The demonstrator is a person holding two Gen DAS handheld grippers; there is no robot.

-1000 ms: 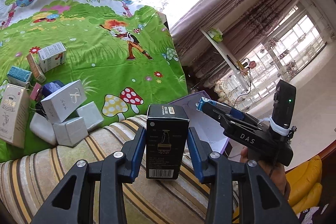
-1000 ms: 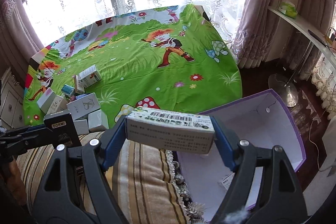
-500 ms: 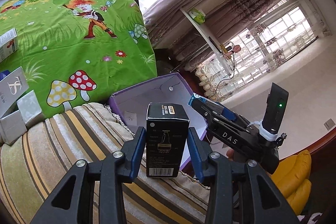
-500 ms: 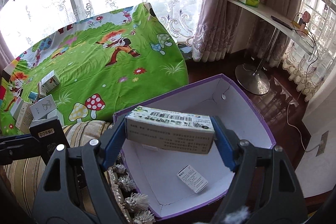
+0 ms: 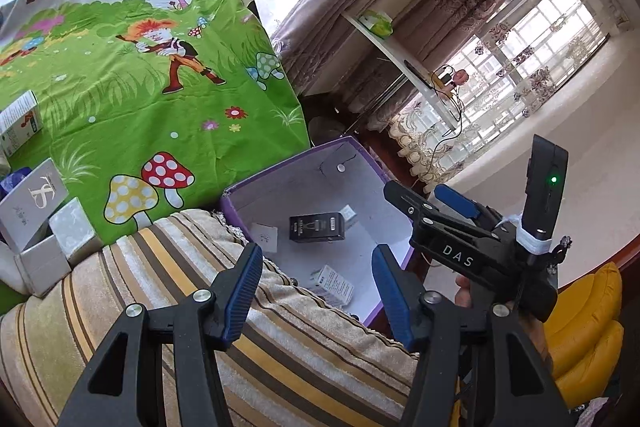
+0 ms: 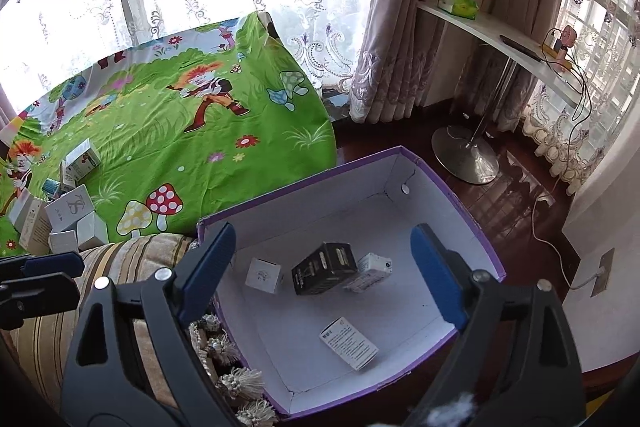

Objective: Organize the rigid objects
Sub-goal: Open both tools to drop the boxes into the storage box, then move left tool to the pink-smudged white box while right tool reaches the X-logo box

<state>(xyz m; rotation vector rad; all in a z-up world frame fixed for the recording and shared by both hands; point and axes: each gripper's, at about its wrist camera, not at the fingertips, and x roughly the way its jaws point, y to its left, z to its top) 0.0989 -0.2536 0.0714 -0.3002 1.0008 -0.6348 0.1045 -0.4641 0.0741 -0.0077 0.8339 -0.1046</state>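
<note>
A: Noting contents first. The black box is lying inside the purple bin, near the middle of its white floor, tilted against a white box just to its right.

B: Confirming. A small white cube box is sitting just left of the black one, and a printed white carton is lying apart from them, nearer the front wall of the bin.

A: Left tool: its blue-padded fingers are standing spread apart, holding nothing, hovering above the bin's near edge. In its view the black box is showing between the fingers, down in the bin.

B: Right tool: fingers likewise spread wide with nothing between them, hanging over the bin's open top.

A: Surroundings. The bin is standing beside a striped cushion with tassels along its edge. Behind that, a green cartoon sheet is covering the bed, and a cluster of white and grey boxes is resting on it at the far left.

B: The wooden floor is showing right of the bin.
</note>
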